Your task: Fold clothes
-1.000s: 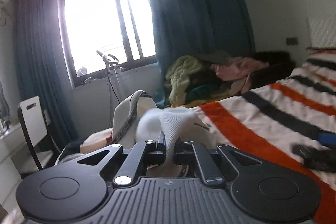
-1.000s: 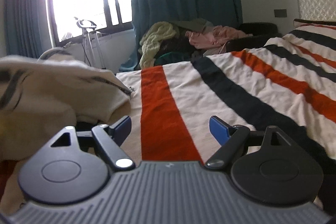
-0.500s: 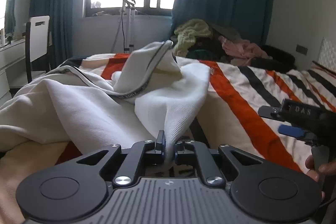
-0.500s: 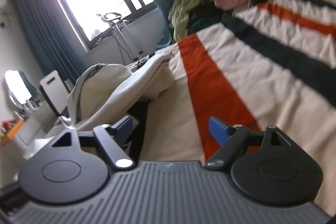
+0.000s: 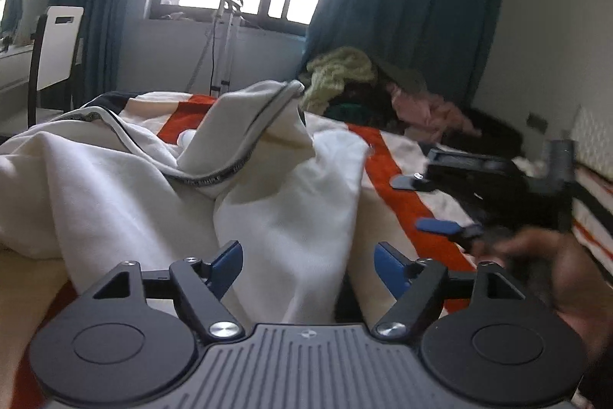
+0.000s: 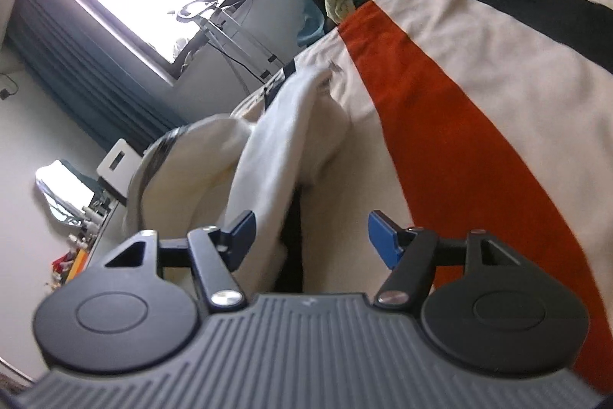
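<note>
Between hand-held gripper [image 5: 308, 261] fingers, white garment [image 5: 283, 202]

The garment [image 5: 126, 186] lies crumpled on the bed [image 5: 394, 194], in the left and centre of the left wrist frame. The left gripper [image 5: 308, 265] is at the lower centre, with a fold of the garment between its fingers. The right gripper [image 5: 440, 202] is at the right. A clothes pile [image 5: 356, 79] lies behind the bed, and a chair [image 5: 57, 48] stands at the upper left.
</note>
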`<state>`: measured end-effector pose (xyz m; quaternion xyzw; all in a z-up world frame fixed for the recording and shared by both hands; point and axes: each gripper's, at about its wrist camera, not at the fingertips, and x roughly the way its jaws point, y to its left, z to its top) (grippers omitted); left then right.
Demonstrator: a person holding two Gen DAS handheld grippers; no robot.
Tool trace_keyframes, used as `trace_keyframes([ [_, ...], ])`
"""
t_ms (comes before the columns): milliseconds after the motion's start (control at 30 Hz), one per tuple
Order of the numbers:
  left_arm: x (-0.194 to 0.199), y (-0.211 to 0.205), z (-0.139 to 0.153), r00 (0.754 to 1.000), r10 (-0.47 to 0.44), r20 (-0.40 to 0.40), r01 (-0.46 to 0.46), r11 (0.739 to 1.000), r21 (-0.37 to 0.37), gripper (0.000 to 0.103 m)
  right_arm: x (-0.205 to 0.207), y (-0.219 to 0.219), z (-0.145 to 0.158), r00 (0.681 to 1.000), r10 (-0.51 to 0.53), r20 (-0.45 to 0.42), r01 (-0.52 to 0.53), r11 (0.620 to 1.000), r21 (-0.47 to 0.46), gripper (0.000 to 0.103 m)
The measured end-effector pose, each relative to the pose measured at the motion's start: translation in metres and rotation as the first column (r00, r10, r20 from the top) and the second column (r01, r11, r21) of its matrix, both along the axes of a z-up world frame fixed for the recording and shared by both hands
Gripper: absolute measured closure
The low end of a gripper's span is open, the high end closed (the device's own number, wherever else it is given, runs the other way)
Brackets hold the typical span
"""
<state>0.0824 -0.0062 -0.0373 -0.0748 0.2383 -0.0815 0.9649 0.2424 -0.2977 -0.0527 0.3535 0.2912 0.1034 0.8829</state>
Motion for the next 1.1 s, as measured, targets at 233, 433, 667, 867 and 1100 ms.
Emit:
trace_keyframes([
  [233,0.053,0.035,-0.025,0.995,0.100,-0.008,-0.101,0.988,-0.119,0.024,0.112,0.026,-0.002,1.000,-0.023,-0.022,0.022,0.999,-0.023,0.038],
  [433,0.074,0.045,-0.044,0.998,0.059,-0.033,-0.064,0.979,-0.191,0.025,0.171,0.061,0.006,0.995,-0.095,-0.029,0.085,0.968,-0.236,0.072],
  [667,0.073,0.037,-0.045,0.999,-0.022,0.039,0.029,0.981,-0.189,0.023,0.151,0.048,0.042,0.976,-0.211,0.052,0.216,0.919,-0.329,0.090],
  [867,0.056,0.030,-0.032,0.989,-0.102,0.109,0.124,0.968,-0.218,0.022,0.083,-0.028,0.093,0.921,-0.353,0.163,0.387,0.874,-0.295,0.090],
  [1100,0.034,0.009,-0.020,0.969,-0.190,0.157,0.214,0.964,-0.155,0.022,-0.016,-0.142,0.111,0.827,-0.533,0.180,0.562,0.798,-0.217,0.090],
])
